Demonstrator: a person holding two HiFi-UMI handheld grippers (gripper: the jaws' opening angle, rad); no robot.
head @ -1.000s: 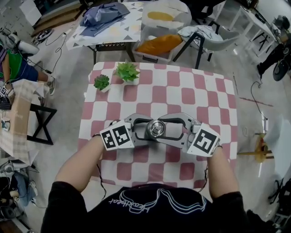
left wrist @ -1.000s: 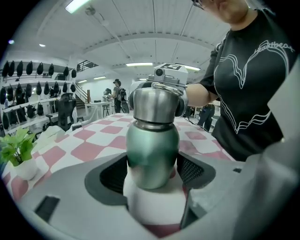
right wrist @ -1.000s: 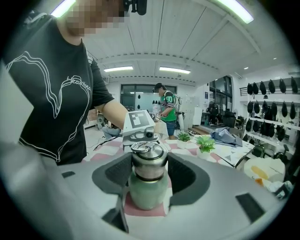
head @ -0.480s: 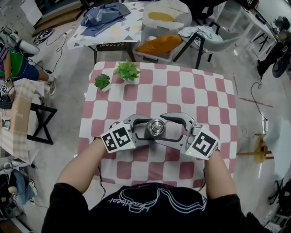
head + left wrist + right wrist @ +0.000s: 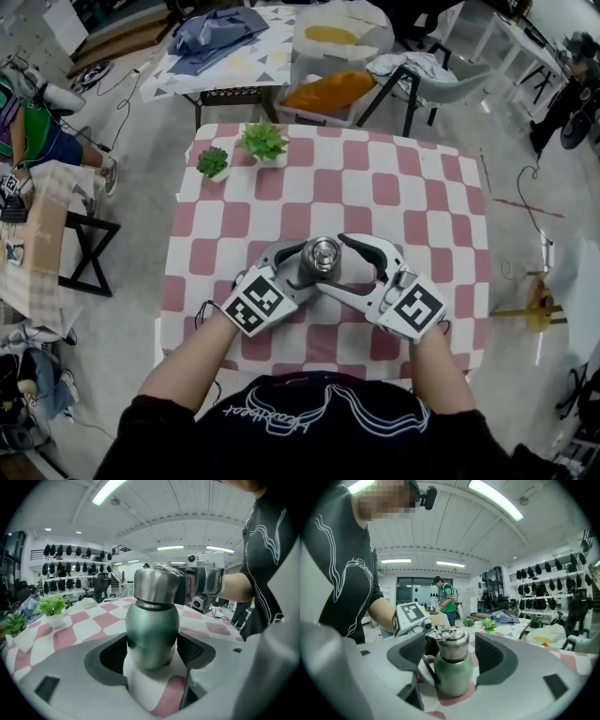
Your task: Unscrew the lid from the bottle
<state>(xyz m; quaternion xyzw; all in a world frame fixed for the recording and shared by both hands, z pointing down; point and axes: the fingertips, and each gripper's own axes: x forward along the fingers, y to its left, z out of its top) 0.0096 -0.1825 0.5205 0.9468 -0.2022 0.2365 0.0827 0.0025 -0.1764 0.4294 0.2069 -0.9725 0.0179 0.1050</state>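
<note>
1. The bottle [image 5: 152,630] is stood upright on the worktop [image 5: 412,187], near its front edge, between both tongs. The body is rounded and made of matte green metal. The lid [image 5: 154,585] is a brushed-steel cylinder with a wire ring lying on top.
2. The left tongs [image 5: 298,265] are clamped on the green body. The dark textured pads [image 5: 105,653] are pressed against both of its sides, low down.
3. The right tongs [image 5: 453,654] are being opened. The lid is flanked by their jaws, but a gap is seen on each side and the lid is not touched.
4. Both tongs are moulded in smooth grey plastic with curved arms. Each carries a cube [image 5: 258,305] printed with black-and-white square markers.
5. The worktop is covered with a cloth [image 5: 323,202] of red and white rounded checks.
6. Two potted plants in white pots are set at the far left corner, well apart from the bottle. A small dark-green one [image 5: 213,163] stands just beside a larger light-green one [image 5: 263,142].
7. Beyond the worktop, a second table [image 5: 244,66] with a crumpled blue cloth [image 5: 216,28] is seen. Beside it is a clear plastic bin [image 5: 337,47] with orange and yellow contents.
8. A pale script print is carried on the person's black shirt [image 5: 309,431]; it cannot be read.
</note>
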